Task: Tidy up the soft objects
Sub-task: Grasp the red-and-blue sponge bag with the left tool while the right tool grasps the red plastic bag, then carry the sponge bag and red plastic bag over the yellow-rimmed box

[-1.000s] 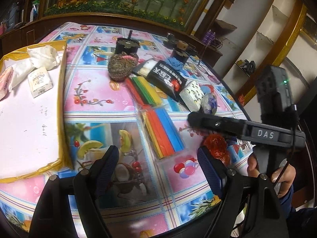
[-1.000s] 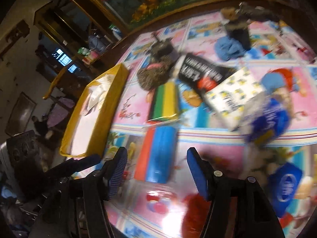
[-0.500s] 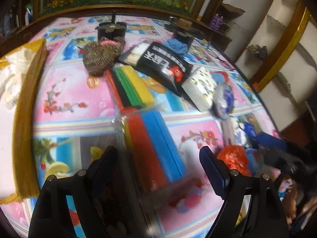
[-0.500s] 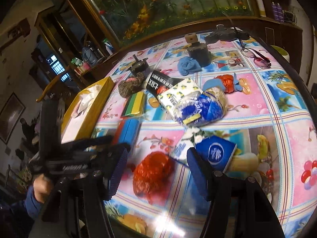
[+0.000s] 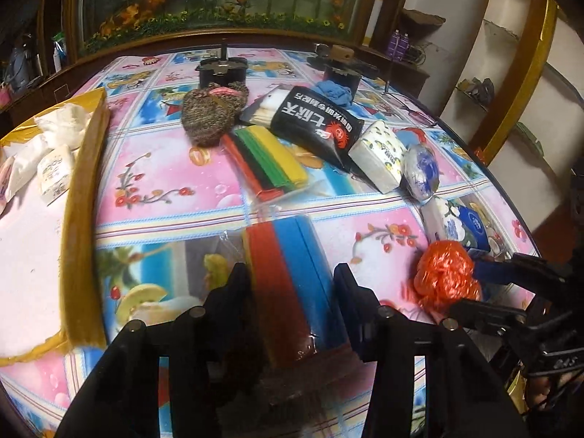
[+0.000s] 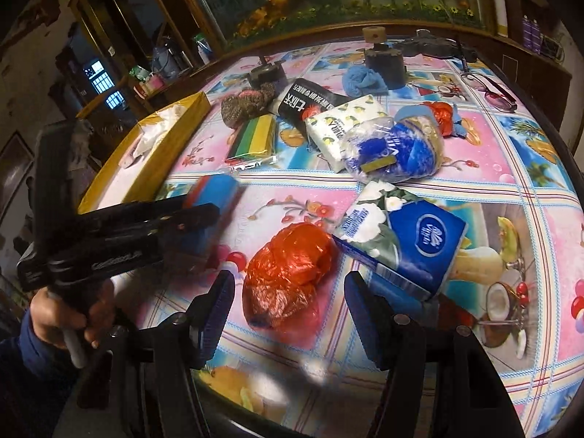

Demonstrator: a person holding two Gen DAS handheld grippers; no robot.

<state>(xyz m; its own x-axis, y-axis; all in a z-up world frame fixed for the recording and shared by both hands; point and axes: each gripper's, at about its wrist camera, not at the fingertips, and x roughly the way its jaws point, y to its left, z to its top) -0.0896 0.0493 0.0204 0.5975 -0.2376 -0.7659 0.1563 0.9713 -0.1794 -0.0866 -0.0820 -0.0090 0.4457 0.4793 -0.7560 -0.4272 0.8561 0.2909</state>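
Note:
A clear pack of red, yellow and blue sponges (image 5: 292, 284) lies between the fingers of my left gripper (image 5: 292, 292), whose jaws stand close on both its sides. It also shows in the right wrist view (image 6: 215, 197) beside the left gripper (image 6: 189, 215). A crumpled red plastic bag (image 6: 288, 277) lies between the open jaws of my right gripper (image 6: 288, 303); the bag shows in the left wrist view (image 5: 447, 273) too. A yellow-rimmed white tray (image 5: 85, 219) with white packets sits at the left.
On the patterned table lie a second sponge pack (image 5: 270, 160), a knitted brown pouch (image 5: 211, 113), a black packet (image 5: 314, 120), tissue packs (image 6: 343, 127) (image 6: 408, 241), a blue-and-clear bag (image 6: 394, 149), a blue cloth (image 6: 365, 78), glasses (image 6: 489, 91) and two dark stands (image 6: 385, 62).
My left gripper has moved forward and narrowed around the sponge pack. My right gripper has swung right and come down around the red bag.

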